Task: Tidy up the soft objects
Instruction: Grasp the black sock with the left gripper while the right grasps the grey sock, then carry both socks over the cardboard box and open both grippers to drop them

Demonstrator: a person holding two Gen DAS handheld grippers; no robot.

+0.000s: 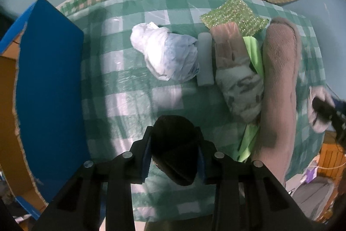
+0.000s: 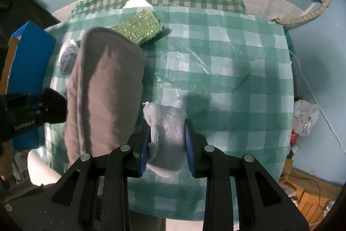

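Note:
My left gripper (image 1: 174, 136) points down over the checked tablecloth (image 1: 127, 105) and is shut on a black soft bundle (image 1: 177, 159) that fills the space between its blue pads. In the right wrist view, my right gripper (image 2: 166, 130) is shut on a grey knitted cloth (image 2: 167, 144), held just above the cloth-covered table. It also appears at the right edge of the left wrist view, where the grey knitted cloth (image 1: 317, 107) hangs in its grip. The left gripper (image 2: 46, 108) with the black bundle (image 2: 55, 107) shows at the left of the right wrist view.
An open blue cardboard box (image 1: 49, 83) stands at the table's left. On the table lie a crumpled white-blue bag (image 1: 168, 53), a grey foam roll (image 1: 205, 60), a camouflage-patterned cloth (image 1: 240, 81), a lime cloth (image 1: 256, 51), a glittery green sponge (image 1: 235, 14) and a long brown-grey cloth (image 1: 279, 83).

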